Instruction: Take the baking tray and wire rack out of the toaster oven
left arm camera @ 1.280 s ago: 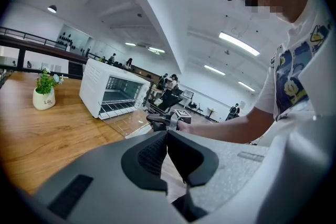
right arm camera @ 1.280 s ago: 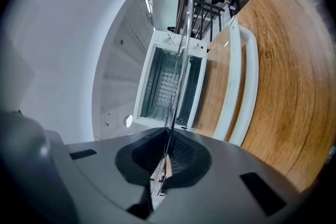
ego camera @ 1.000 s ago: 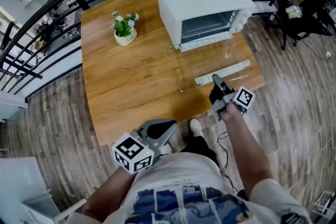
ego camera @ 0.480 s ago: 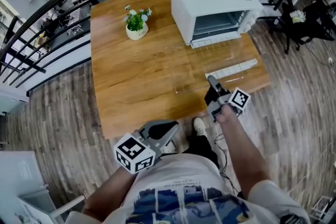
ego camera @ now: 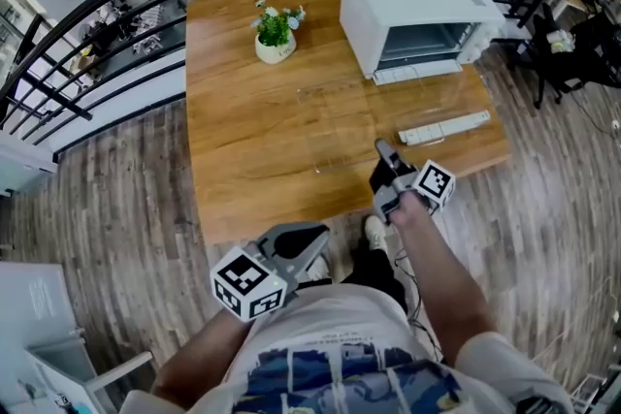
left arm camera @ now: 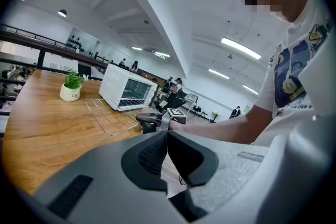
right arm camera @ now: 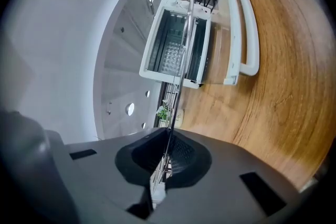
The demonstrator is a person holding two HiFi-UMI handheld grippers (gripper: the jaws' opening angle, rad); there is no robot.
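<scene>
The rack (ego camera: 335,126) (right arm camera: 176,86) (left arm camera: 105,115) hangs level just over the table (ego camera: 243,160), out in front of the oven (ego camera: 417,0) (right arm camera: 176,42) and beside its dropped door (ego camera: 441,126). The right gripper (ego camera: 380,150) (right arm camera: 169,152) pinches the rack's near edge, with the wire caught between its closed pads. The left gripper (ego camera: 309,239) (left arm camera: 167,136) is held low by the person's waist, well back from the table, its jaws pressed together with nothing between them.

There is one toaster oven (ego camera: 417,5), one wire rack (left arm camera: 113,115), one potted plant (ego camera: 275,32) and one table (ego camera: 252,141). Two grippers show: the left gripper (ego camera: 310,242) and the right gripper (ego camera: 380,150).
</scene>
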